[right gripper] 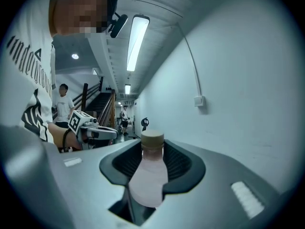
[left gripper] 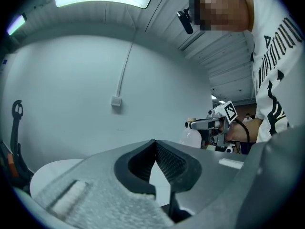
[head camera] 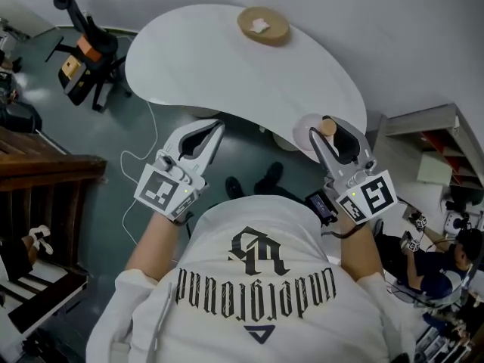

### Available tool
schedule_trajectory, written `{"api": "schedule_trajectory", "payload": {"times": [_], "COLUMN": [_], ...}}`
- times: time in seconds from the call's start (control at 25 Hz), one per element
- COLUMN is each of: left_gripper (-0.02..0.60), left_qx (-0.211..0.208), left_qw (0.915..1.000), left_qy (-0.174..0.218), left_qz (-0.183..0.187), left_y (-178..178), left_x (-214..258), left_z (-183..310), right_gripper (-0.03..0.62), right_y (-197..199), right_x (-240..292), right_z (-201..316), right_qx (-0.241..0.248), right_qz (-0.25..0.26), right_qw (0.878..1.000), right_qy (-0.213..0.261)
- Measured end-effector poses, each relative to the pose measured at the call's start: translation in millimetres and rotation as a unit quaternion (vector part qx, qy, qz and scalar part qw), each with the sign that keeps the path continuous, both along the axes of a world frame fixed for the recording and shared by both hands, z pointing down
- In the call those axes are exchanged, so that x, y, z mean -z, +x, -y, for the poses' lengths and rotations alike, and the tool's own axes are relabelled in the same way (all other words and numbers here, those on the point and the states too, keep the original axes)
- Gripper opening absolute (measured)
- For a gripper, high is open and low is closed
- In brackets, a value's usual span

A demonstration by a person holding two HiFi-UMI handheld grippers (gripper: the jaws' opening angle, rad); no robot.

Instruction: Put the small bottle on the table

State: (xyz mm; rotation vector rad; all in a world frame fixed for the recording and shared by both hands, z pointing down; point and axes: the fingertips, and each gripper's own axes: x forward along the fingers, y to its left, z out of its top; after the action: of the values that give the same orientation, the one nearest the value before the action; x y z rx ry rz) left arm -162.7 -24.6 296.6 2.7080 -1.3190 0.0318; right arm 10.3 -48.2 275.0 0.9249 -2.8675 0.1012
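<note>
The small bottle (head camera: 327, 127), pale with a tan cap, stands upright between the jaws of my right gripper (head camera: 330, 132), which is shut on its neck. The right gripper view shows the bottle (right gripper: 148, 175) filling the gap of the right gripper (right gripper: 152, 149). It hangs near the right end of the white table (head camera: 227, 59). My left gripper (head camera: 218, 125) is just short of the table's near edge, tips together and nothing held. In the left gripper view its jaws (left gripper: 155, 142) meet at the tip, with the bottle (left gripper: 192, 137) under the right gripper (left gripper: 209, 124) off to the right.
A round wooden disc (head camera: 263, 25) with a white scrap lies at the table's far side. A black and orange chair (head camera: 83, 59) stands at the left, wooden stairs (head camera: 38, 172) below it. Shelves (head camera: 431, 150) and a seated person (head camera: 446, 263) are at the right.
</note>
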Motion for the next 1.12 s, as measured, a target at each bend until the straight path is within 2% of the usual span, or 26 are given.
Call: {"api": "schedule_trajectory", "payload": {"times": [0.44,0.92,1.12], "left_gripper": [0.006,0.006,0.006], "left_qx": [0.042,0.032,0.016], "left_qw": [0.9991,0.9993,0.9997], "left_qy": [-0.003,0.005,-0.005], "left_qz": [0.007,0.017,0.018], "left_y": [29,107,119], "left_x": [5,6,1], "left_z": [54,97,109], "right_gripper": [0.138,0.138,0.138], "right_y": [28,83,88], "right_x": [-1,-5,-9], "right_z": [65,104,114], "right_qx": [0.042,0.069,0.067], "right_qz": [0.005,0.007,0.011], "right_qw": [0.999,0.998,0.998], "right_qy": [-0.003,-0.001,-0.004]}}
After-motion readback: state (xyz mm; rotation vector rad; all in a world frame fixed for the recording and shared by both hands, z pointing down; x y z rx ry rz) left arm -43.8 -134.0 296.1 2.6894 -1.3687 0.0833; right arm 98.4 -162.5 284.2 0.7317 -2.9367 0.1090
